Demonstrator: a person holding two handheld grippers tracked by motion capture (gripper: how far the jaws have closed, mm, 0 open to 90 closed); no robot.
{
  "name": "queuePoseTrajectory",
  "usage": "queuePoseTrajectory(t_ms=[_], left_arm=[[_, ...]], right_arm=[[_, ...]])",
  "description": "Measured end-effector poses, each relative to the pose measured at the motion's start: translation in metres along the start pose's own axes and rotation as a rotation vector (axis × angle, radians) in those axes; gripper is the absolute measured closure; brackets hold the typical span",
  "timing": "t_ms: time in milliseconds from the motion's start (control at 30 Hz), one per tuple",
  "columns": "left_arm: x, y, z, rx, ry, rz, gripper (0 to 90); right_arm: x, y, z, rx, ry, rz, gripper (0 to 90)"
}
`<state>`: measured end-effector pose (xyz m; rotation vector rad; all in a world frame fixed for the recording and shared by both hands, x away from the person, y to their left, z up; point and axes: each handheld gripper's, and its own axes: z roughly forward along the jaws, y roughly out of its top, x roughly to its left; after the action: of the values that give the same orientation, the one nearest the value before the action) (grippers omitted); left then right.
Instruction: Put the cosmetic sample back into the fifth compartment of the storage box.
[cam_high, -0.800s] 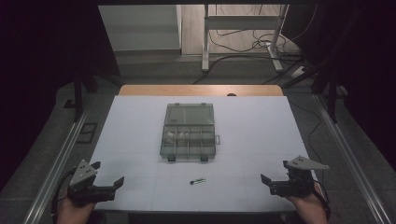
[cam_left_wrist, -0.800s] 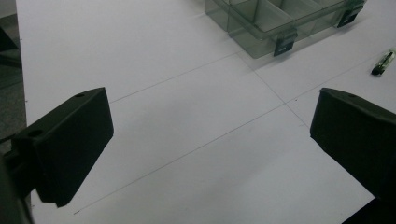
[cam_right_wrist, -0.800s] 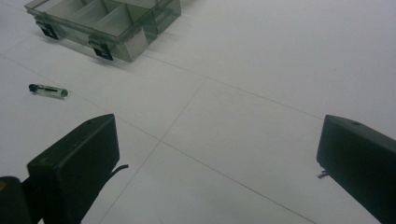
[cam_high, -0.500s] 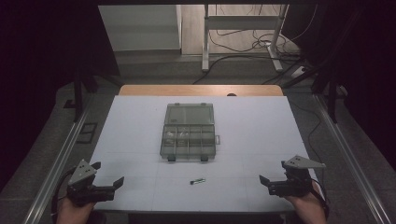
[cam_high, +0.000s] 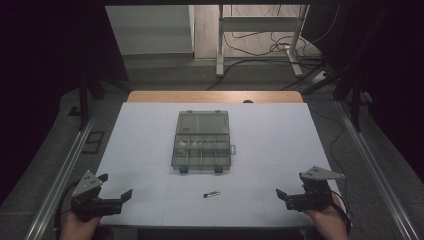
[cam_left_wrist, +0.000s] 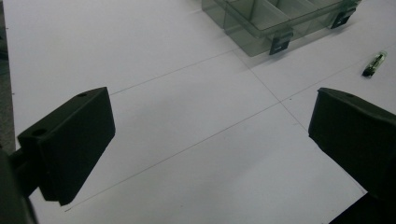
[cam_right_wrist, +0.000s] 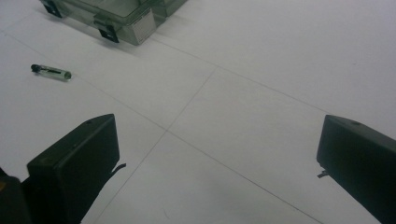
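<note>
High view: clear box (cam_high: 202, 141) mid-table (cam_high: 280, 130), lid open; small vial (cam_high: 212, 194) just in front of it. Left gripper (cam_high: 116, 188) and right gripper (cam_high: 280, 196) at the near corners, both empty.
Left gripper view: jaws wide, box (cam_left_wrist: 275, 18) and vial (cam_left_wrist: 374, 64) ahead.
Right gripper view: jaws wide, vial (cam_right_wrist: 51, 71) near box (cam_right_wrist: 116, 14).

Left tongs (cam_left_wrist: 210, 140) spread wide, nothing between jaws, above white surface (cam_left_wrist: 154, 60) with thin grid lines. Clear compartment box (cam_left_wrist: 275, 18) at top edge, two dark latches. Small green-black tube (cam_left_wrist: 374, 64) near right edge, apart from box.
</note>
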<state>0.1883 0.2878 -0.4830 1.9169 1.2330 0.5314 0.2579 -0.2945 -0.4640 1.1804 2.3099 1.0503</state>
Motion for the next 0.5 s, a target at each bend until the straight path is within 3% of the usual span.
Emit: queuePoseTrajectory(t_ms=[200,500], left_arm=[[0.0,0.0,0.001,0.006,-0.002,0.003,0.9],[0.001,0.0,0.001,0.008,-0.011,-0.001,0.9]], right_arm=[[0.003,0.002,0.002,-0.033,0.02,-0.001,0.0],[0.009,0.005,0.012,-0.013,0.056,-0.025,0.0]])
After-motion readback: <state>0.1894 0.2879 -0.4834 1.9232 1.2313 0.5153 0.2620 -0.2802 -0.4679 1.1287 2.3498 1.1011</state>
